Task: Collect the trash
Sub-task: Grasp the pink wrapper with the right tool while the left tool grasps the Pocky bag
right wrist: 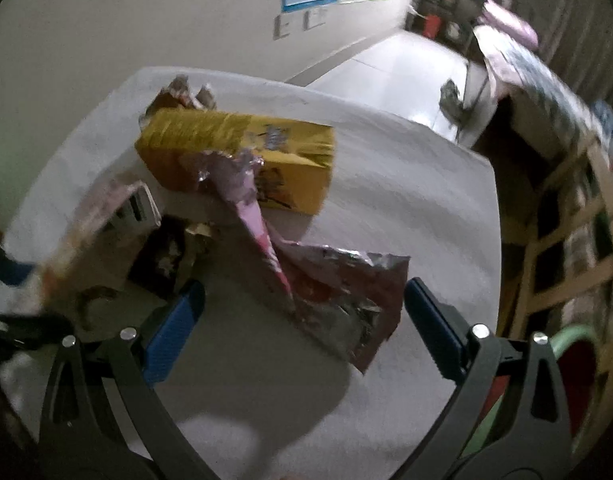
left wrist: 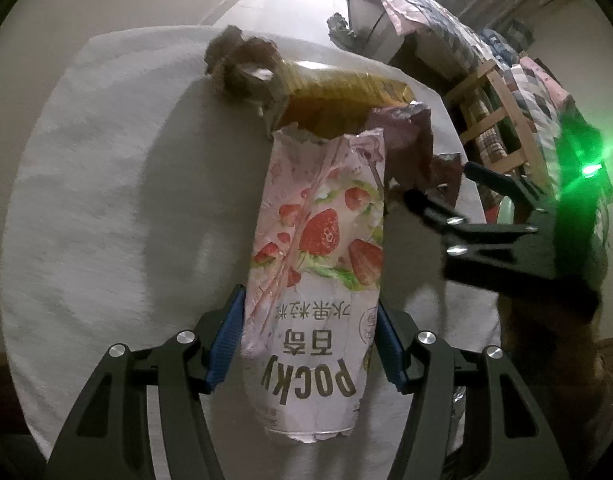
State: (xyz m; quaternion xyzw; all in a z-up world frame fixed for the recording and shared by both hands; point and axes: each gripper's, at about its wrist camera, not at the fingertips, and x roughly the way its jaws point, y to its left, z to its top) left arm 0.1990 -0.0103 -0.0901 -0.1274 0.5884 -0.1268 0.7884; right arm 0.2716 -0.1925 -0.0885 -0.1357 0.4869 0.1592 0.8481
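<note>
Crumpled pink Pocky box, yellow carton, torn foil wrapper clustered together.

Left gripper: points steeply down; blue pads press on both sides of a pink snack box, holding it.
Right gripper: points steeply down, tilted; jaws spread wide, blue pads apart, clamping nothing; a crumpled foil wrapper lies between the fingers.
Right gripper from the left wrist view: black fingers come in from the right edge, apart, a green light on its body.
</note>
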